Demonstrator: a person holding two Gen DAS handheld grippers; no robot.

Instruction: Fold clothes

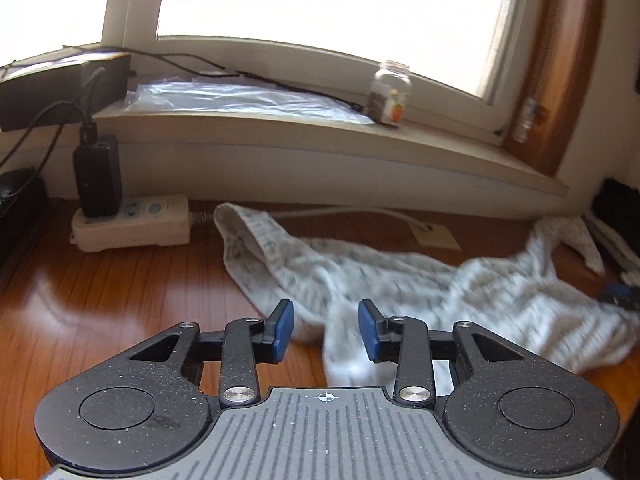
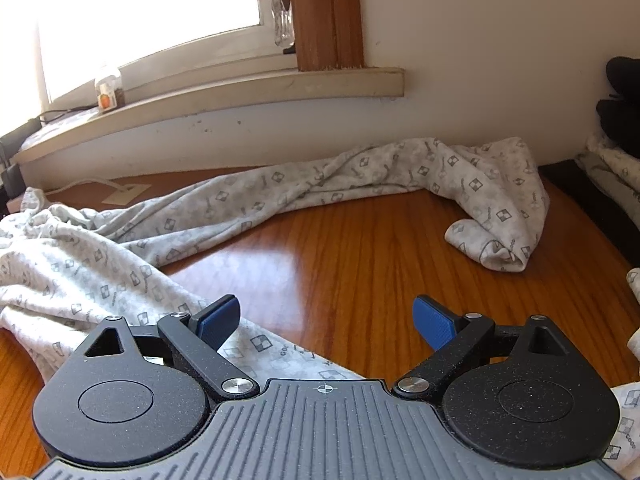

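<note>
Left wrist view: left hand-held gripper (image 1: 326, 330) released, pads apart w/ nothing pinched, over rumpled garment (image 1: 400, 280) on table (image 1: 120, 292). Right hand-held gripper (image 2: 326, 322) wide open above garment's near edge.

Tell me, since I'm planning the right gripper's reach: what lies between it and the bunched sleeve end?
Only bare wooden table lies between the right gripper and the sleeve end, seen in the right wrist view.
</note>
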